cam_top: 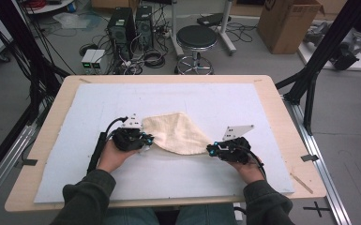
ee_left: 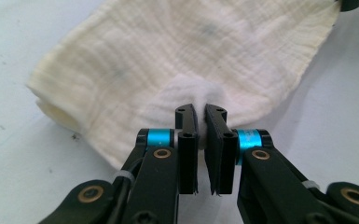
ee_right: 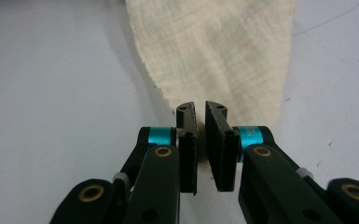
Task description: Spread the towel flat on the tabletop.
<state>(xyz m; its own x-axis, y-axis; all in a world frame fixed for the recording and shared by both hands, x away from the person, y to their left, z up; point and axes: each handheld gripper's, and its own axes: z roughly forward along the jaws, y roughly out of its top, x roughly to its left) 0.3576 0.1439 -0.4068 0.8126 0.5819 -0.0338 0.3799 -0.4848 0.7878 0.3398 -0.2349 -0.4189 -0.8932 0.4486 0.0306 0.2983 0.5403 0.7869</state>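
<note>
1. Two grippers work on one cream cloth (cam_top: 178,133) that lies on the pale mat (cam_top: 122,98) covering the tabletop (cam_top: 56,117).
2. Left gripper (ee_left: 201,122): its jaws are nearly together and pinch a small bunched fold of the cloth's near edge; the fabric puckers up just ahead of the fingertips (ee_left: 186,114).
3. Right gripper (ee_right: 200,122): its jaws are closed to a thin slit on a pointed corner of the cloth, which widens away from the tips.
4. Seen from the high view, the cloth spans between the left gripper (cam_top: 146,140) and the right gripper (cam_top: 211,150), its rounded bulk lying beyond both.
</note>
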